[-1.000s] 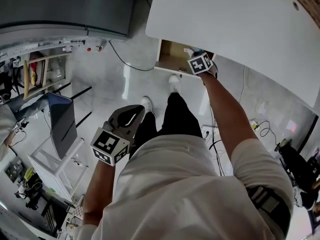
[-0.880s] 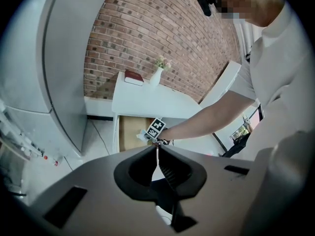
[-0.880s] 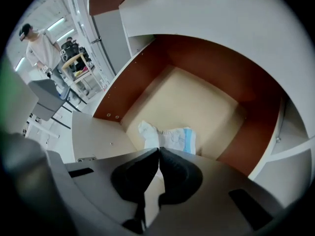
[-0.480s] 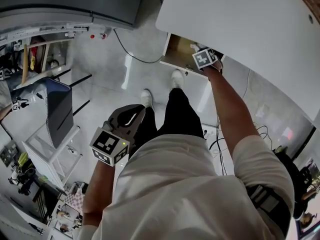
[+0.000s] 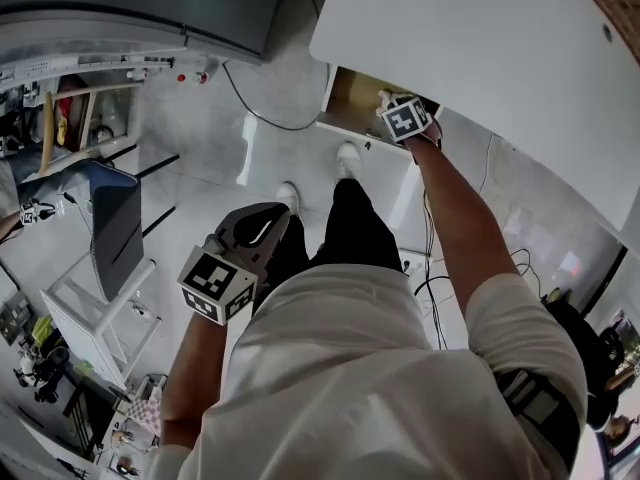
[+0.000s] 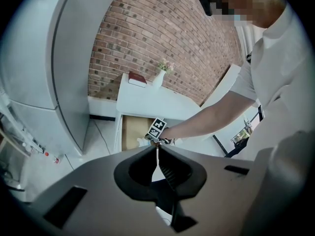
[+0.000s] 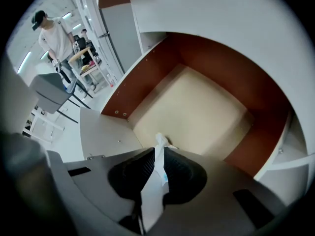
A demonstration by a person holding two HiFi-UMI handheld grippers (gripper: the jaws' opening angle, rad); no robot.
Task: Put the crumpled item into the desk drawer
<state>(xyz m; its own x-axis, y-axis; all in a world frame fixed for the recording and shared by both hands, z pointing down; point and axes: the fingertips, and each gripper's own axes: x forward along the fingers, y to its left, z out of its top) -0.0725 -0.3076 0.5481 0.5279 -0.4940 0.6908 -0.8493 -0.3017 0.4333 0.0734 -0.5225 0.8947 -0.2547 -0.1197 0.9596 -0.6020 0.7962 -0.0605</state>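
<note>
Little has changed in the last second: the right tongs (image 7: 157, 151) still hover over the open drawer (image 7: 197, 107) under the far counter (image 5: 480, 38), pinching the crumpled item (image 7: 151, 200). It likely awaits release. Left tongs (image 6: 157, 149) hang closed, empty.

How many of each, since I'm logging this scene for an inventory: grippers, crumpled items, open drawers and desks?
2 grippers: left gripper, right gripper
1 crumpled item, pinched in the right gripper
1 drawer, open
1 desk
Total: 5
</note>
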